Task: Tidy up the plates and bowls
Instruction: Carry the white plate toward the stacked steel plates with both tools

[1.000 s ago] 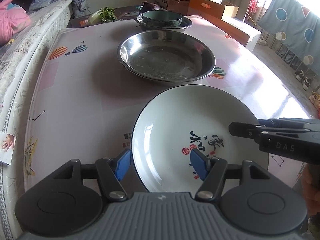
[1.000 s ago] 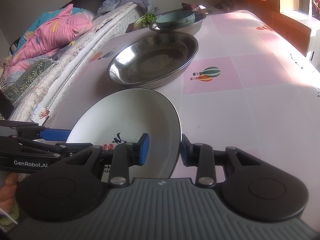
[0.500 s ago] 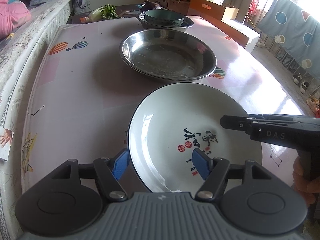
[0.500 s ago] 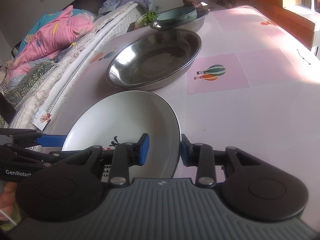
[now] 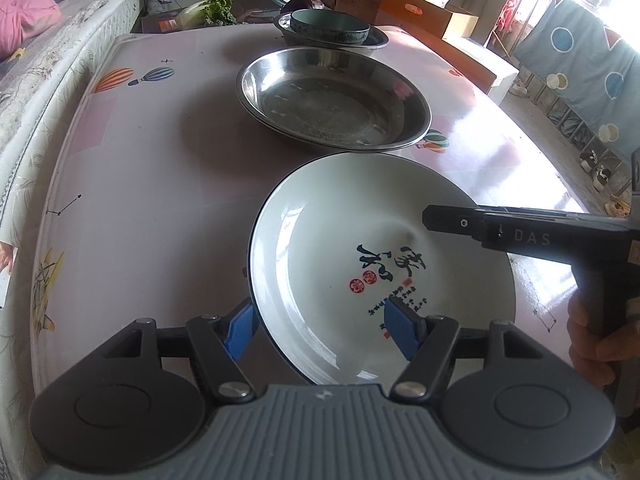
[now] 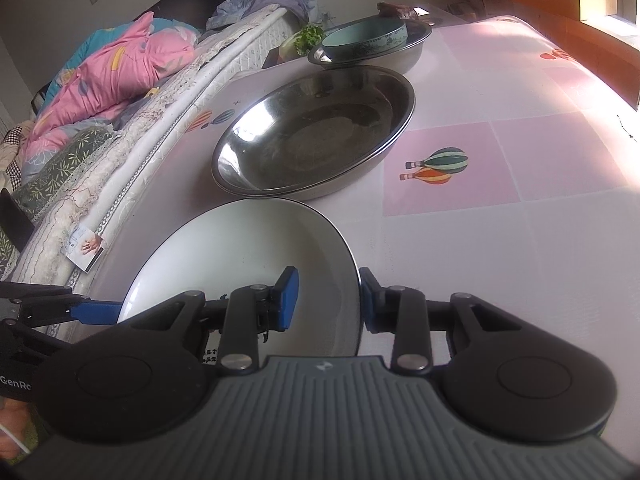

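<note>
White glazed ceramic, round and shallow with a thin dark rim, the plate (image 5: pixel 360 256) fills the near part of the left wrist view; it has no long axis, and its hollow faces up, tilted with the left edge raised off the pink patterned surface (image 5: pixel 152 184). Black brush characters and red seals are printed on its inner face, reading roughly upright towards the camera. The left gripper (image 5: pixel 318 330) straddles the plate's near rim with its blue-padded fingers (image 5: pixel 240 330) spread wide: one pad is outside the rim, the other above the inner face, and neither visibly presses on it. The right gripper (image 5: pixel 448 218) reaches in from the right as a black bar over the plate's right side, a hand (image 5: pixel 592 344) on its handle. Just beyond the plate stands a wide, shiny stainless-steel basin (image 5: pixel 332 98), and farther off a teal ceramic bowl (image 5: pixel 330 26) nested in another steel basin (image 5: pixel 376 40).

From the right wrist view, the plate (image 6: pixel 248 248) shows its smooth, glossy inside, near and left of centre. The right gripper (image 6: pixel 326 298) stands narrowly open around the plate's right rim, its fingers (image 6: pixel 288 298) blue-padded, the right pad against the outer edge; whether both pads press, I cannot tell. The steel basin (image 6: pixel 316 136) lies just beyond, the teal bowl (image 6: pixel 364 42) far behind it. A quilted mattress (image 6: pixel 132 120) borders the surface (image 6: pixel 500 260) on the left.
</note>
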